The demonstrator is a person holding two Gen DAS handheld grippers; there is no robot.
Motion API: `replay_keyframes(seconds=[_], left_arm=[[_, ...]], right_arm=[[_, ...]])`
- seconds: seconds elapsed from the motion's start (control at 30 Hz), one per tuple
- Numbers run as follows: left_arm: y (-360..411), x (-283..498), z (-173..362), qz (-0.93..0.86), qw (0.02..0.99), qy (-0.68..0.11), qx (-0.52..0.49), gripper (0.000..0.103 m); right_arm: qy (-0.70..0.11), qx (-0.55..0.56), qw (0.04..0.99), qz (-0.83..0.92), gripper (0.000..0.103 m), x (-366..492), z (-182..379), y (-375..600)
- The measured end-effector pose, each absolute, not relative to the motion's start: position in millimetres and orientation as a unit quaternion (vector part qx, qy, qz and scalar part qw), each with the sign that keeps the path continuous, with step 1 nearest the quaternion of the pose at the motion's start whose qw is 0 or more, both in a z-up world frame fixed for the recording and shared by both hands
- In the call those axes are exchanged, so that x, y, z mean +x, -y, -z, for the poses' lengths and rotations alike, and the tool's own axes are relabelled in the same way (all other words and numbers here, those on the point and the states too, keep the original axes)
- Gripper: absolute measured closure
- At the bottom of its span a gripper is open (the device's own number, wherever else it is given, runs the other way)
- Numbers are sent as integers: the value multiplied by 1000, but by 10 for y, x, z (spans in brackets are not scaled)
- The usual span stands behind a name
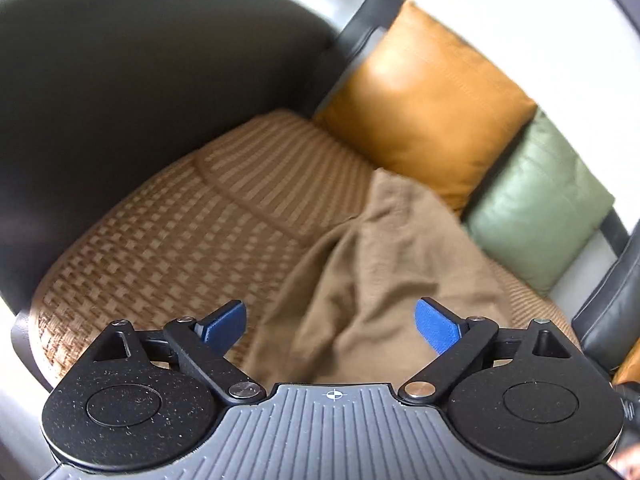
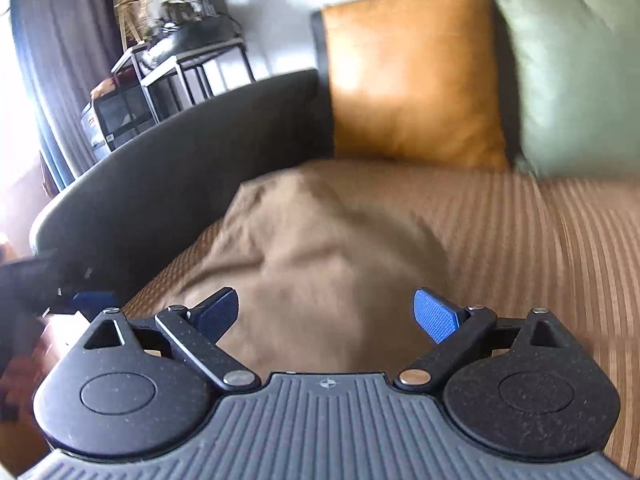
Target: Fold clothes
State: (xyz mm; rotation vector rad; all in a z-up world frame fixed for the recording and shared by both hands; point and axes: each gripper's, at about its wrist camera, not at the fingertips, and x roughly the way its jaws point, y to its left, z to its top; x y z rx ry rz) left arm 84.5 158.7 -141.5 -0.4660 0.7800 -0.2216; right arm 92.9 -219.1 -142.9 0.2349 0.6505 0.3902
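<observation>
From the left wrist camera, the left gripper point(image 1: 330, 326) has its jaws spread wide, with nothing between the blue pads point(image 1: 434, 326); they press on nothing. Below and ahead of it lies the brown garment point(image 1: 384, 272), rumpled, spread over the right part of the woven seat mat point(image 1: 180, 232) of a dark sofa point(image 1: 120, 80). The garment's far end reaches toward the back of the seat, just in front of the orange cushion point(image 1: 424, 100). A green cushion point(image 1: 540, 204) leans beside the orange one, to its right, both against the sofa back. The left part of the mat lies bare up to the curved armrest.

From the right wrist camera, the right gripper point(image 2: 326, 316) is likewise released, jaws wide apart, the pads point(image 2: 434, 316) clear of the cloth. The brown garment point(image 2: 320, 248) sits heaped on the mat point(image 2: 540, 240) directly ahead, near the seat's left edge by the dark armrest point(image 2: 180, 168). The picture is blurred, so folds are hard to read. Behind the garment stand the orange cushion point(image 2: 412, 80) and the green cushion point(image 2: 572, 72). Beyond the armrest a metal shelf point(image 2: 180, 72) with plants stands next to a curtain point(image 2: 60, 60).
</observation>
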Motion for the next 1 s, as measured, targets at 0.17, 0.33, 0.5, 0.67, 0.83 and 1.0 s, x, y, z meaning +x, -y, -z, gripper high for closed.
replay_keyframes(seconds=[0.17, 0.33, 0.5, 0.67, 0.83, 1.0], left_arm=[[-1505, 1103, 1580, 136, 873, -421, -206, 5], [-1489, 1225, 1753, 153, 861, -438, -207, 4], [-1498, 1202, 1983, 178, 844, -454, -224, 2], [-1427, 1078, 1977, 189, 844, -441, -239, 41], [-1033, 923, 1866, 226, 840, -447, -210, 58], [-417, 732, 1980, 293, 819, -455, -191, 48]], right_arm=[[-371, 218, 887, -169, 6, 750, 1823, 2488], [-398, 357, 828, -170, 6, 766, 2153, 2645], [-409, 409, 793, -192, 7, 902, 2325, 2564], [-421, 417, 782, -195, 24, 1027, 2366, 2448], [-409, 386, 801, -203, 44, 964, 2123, 2732], [-410, 371, 818, -162, 40, 635, 2093, 3344]])
